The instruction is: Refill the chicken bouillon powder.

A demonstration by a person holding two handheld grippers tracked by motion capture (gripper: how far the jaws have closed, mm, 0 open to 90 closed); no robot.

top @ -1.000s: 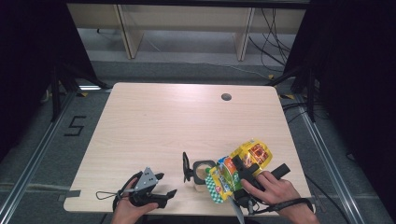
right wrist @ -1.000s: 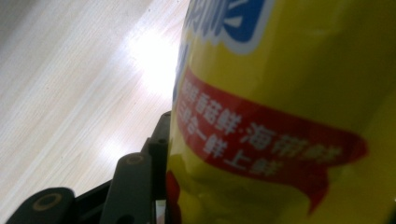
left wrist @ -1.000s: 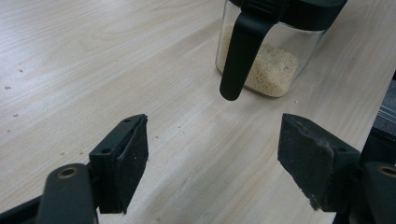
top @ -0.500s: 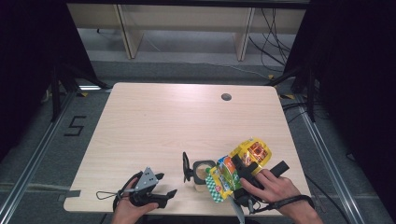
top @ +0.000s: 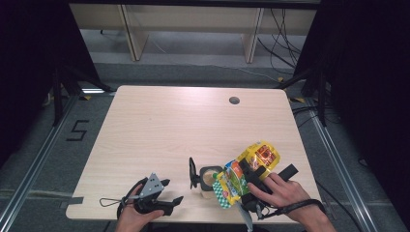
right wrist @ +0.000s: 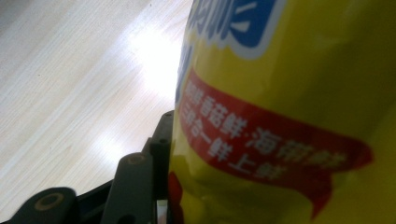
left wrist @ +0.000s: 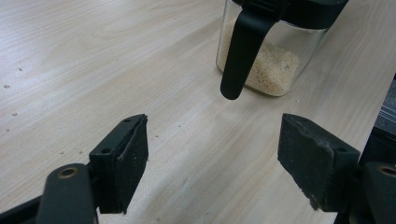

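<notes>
Pouring from the bag (top: 241, 175) clamped in your right gripper (top: 255, 180), keep its mouth over the jar (top: 209, 178); left gripper (top: 163, 197) idles, jaws apart.

The snack bag (top: 251, 166) is showing bright yellow, with a red-orange panel at its far end, a green patch and a green-and-white checked corner near the jar; close up in the right gripper view it is carrying a red ribbon with white characters and a blue, white-edged label. The glass jar (left wrist: 271, 56) is sitting clear over pale beige grains, its lid and hanging clasp black. The table (top: 169, 125) is showing light wood grain. Both grippers' jaws are reading black
</notes>
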